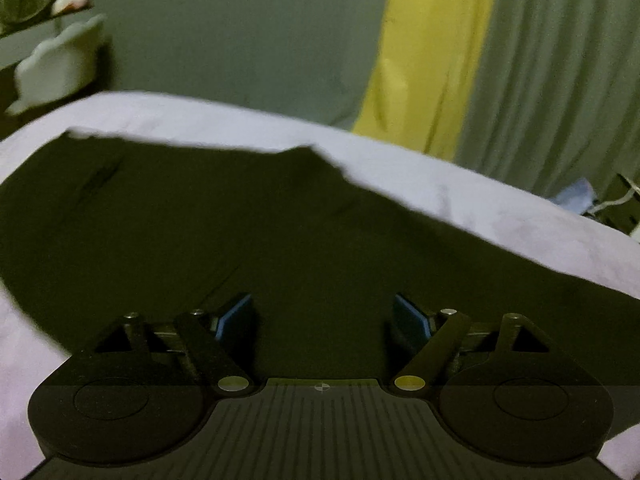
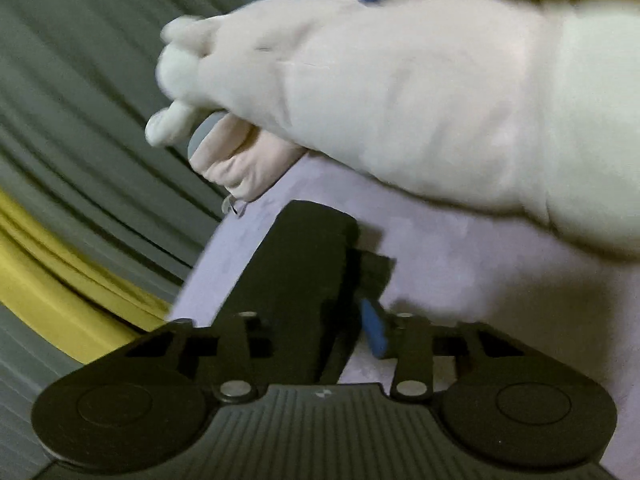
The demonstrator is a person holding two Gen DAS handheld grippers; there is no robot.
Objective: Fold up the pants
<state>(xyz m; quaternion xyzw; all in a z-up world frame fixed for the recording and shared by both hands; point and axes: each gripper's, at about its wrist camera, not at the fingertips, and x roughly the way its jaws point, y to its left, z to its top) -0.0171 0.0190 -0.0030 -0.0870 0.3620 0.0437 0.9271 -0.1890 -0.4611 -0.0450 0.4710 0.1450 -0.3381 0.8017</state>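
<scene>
We see dark, matte pants (image 1: pixel 224 232) spread flat on a pale lilac sheet (image 1: pixel 460 200), their far edge ragged. Our left gripper (image 1: pixel 323 316) hovers low over them, blue-padded fingers (image 1: pixel 234 314) wide apart. Our right gripper (image 2: pixel 340 300) pinches a dark fold of the pants between closed fingers. A large white plush toy (image 2: pixel 400 92) looms just beyond, before grey pleated curtains (image 2: pixel 80 100).
</scene>
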